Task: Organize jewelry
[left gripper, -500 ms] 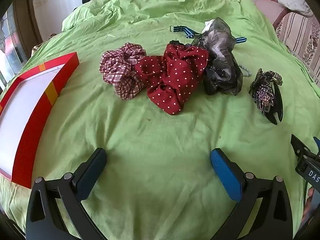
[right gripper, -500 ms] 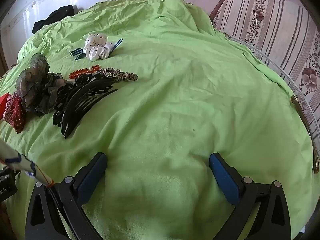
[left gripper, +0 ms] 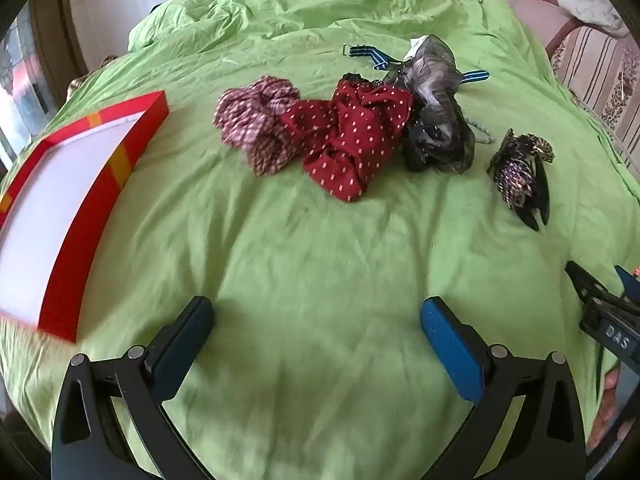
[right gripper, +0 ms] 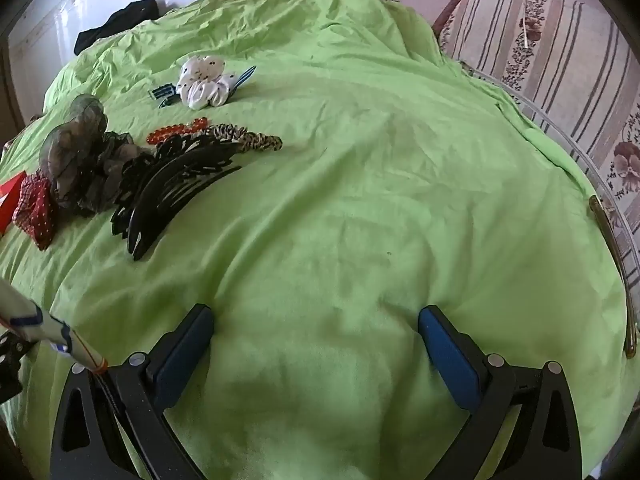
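Hair accessories lie on a green bedspread [left gripper: 320, 264]. In the left wrist view I see a plaid scrunchie [left gripper: 256, 124], a red dotted scrunchie [left gripper: 352, 136], a dark sheer scrunchie [left gripper: 436, 120] and a black claw clip [left gripper: 520, 176]. A red box with a white inside [left gripper: 76, 192] lies at the left. My left gripper [left gripper: 316, 336] is open and empty, well short of the scrunchies. In the right wrist view my right gripper [right gripper: 316, 340] is open and empty over bare bedspread; black clips [right gripper: 176, 192], a leopard band [right gripper: 248, 138], orange beads [right gripper: 176, 132] and a white scrunchie [right gripper: 204, 84] lie far left.
A striped blue strap [left gripper: 372, 54] lies behind the scrunchies. A striped floral sofa [right gripper: 560, 64] stands along the right. A dark cloth [right gripper: 116, 24] lies at the bed's far edge. The right gripper's body [left gripper: 608, 320] shows at the left view's right edge.
The left gripper view has shifted slightly, with the box sliding a little nearer and right. The right gripper has hardly moved. Both stay open.
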The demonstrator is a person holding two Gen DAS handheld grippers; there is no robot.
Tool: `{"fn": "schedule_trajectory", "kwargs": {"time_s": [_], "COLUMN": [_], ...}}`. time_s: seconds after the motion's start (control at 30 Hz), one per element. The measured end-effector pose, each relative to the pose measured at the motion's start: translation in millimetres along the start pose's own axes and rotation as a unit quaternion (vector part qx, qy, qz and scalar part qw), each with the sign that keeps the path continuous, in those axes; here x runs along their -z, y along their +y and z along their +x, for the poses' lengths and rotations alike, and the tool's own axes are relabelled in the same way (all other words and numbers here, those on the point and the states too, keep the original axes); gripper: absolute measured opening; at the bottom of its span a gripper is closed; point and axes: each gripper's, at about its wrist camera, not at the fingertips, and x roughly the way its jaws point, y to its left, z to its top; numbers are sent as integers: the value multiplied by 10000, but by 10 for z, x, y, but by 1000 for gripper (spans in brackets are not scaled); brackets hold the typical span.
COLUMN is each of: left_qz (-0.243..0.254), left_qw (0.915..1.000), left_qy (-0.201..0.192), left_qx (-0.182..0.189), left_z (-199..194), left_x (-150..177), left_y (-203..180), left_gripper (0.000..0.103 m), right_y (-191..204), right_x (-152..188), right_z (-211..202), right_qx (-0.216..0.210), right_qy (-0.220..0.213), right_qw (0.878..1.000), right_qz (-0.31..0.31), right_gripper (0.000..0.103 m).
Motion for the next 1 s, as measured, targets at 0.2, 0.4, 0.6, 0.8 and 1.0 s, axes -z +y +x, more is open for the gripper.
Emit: {"fn": "schedule_trajectory", "kwargs": {"time_s": [0.2, 0.4, 0.6, 0.8, 1.0], "left_qz": [-259, -185, -167, 26, 1], "left_qw": [9991, 9964, 9957, 9993, 9993], "left_qy": [341, 820, 907, 365, 354], "left_qx": [60, -77, -27, -114, -121], "left_z": [-241, -292, -279, -325, -504], "left_x": [247, 331, 329, 414, 358], "left_y": [132, 183, 229, 175, 138], "left_gripper": [103, 103, 103, 103, 103], "right_y": [13, 14, 4, -4, -18], "right_x": [133, 176, 164, 180, 203], "right_z": [-86, -122, -118, -118, -168], "right_qx": [87, 184, 205, 118, -64], "right_qy": [-126, -312, -256, -316, -443], "right_qw": [9999, 9993, 9994, 9994, 9990], "right_qz": [2, 63, 59, 63, 87], "right_gripper": [103, 103, 103, 103, 103]}}
